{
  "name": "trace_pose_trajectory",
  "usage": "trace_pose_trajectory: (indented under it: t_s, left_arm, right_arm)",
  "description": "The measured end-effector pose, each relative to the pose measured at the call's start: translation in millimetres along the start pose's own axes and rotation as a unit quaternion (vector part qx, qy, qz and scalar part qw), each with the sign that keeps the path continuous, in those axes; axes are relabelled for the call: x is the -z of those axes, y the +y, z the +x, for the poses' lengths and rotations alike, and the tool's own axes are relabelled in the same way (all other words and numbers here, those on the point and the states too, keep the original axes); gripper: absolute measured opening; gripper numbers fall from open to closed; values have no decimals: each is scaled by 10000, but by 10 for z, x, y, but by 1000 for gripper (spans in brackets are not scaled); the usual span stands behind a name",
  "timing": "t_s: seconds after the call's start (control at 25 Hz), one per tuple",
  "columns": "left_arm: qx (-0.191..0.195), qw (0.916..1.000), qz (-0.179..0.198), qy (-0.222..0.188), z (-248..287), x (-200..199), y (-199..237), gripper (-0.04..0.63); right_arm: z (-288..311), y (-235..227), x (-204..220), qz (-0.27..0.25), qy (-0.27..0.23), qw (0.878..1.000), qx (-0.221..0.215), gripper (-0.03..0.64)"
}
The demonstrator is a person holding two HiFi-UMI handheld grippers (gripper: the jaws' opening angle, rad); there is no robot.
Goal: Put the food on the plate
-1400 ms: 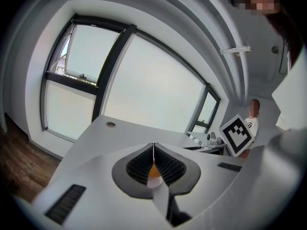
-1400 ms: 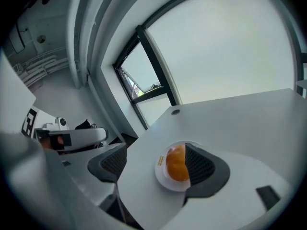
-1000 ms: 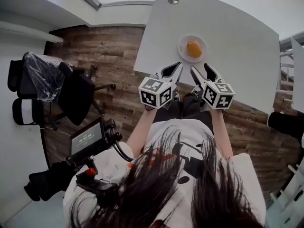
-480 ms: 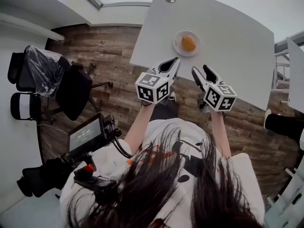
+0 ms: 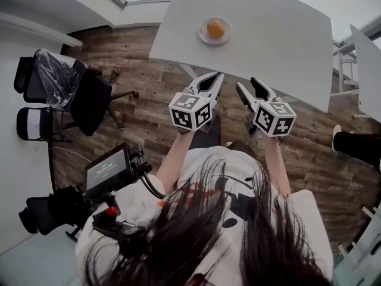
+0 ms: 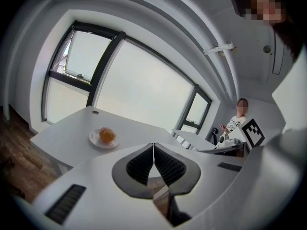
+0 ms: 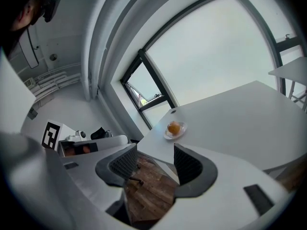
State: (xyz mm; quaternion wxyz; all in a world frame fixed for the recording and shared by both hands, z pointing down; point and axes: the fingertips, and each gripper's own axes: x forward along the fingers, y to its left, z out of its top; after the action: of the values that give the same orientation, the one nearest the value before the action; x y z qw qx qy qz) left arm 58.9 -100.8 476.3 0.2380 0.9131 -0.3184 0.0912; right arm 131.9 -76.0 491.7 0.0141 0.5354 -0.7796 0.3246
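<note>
An orange piece of food (image 5: pixel 215 28) lies on a small white plate (image 5: pixel 205 36) near the left end of the white table (image 5: pixel 268 34). Both grippers hang over the wooden floor, short of the table's near edge and well away from the plate. My left gripper (image 5: pixel 215 77) is shut with nothing in it; in the left gripper view its pads (image 6: pixel 144 162) meet along a line, and the food (image 6: pixel 106 135) shows far beyond them. My right gripper (image 5: pixel 246 86) is empty, with floor showing through the gap between its jaws (image 7: pixel 156 163). The food (image 7: pixel 173 127) lies far ahead.
Black office chairs (image 5: pixel 89 103) stand on the floor at the left. A small screen on a rig (image 5: pixel 110 171) hangs by the person's left side. Another white table (image 5: pixel 369 64) stands at the right. A seated person (image 6: pixel 237 121) shows in the background.
The table and plate have slid farther away, up the head view. Both grippers have come back from the table edge to over the floor. The right jaws stand a little narrower.
</note>
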Motion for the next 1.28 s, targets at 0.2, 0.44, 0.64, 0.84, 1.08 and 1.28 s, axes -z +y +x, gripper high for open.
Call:
trace_pose_trajectory:
  t_s: [0.2, 0.44, 0.64, 0.84, 1.08, 1.28]
  left_arm:
    - [-183, 9998, 60, 64, -239, 350, -375, 6]
    - [-427, 9991, 76, 39, -555, 597, -630, 6]
    - [-500, 9987, 116, 76, -770, 689, -813, 6]
    - [-501, 9981, 286, 227, -824, 809, -949, 6]
    - [-433, 9975, 474, 312, -971, 956, -1111, 6]
    - [-500, 9968, 549, 298, -1308, 1250, -1130, 6]
  right_arm:
    - [-362, 43, 215, -16, -5, 9997, -253, 252]
    - [-681, 193, 493, 38, 41, 9988, -483, 252]
    - [-858, 340, 628, 77, 134, 9981, -603, 252]
    - [-887, 321, 773, 186, 215, 9975, -646, 252]
    - [-915, 417, 917, 229, 151, 9971, -715, 252]
    - [-1013, 606, 1249, 239, 83, 9970, -734, 252]
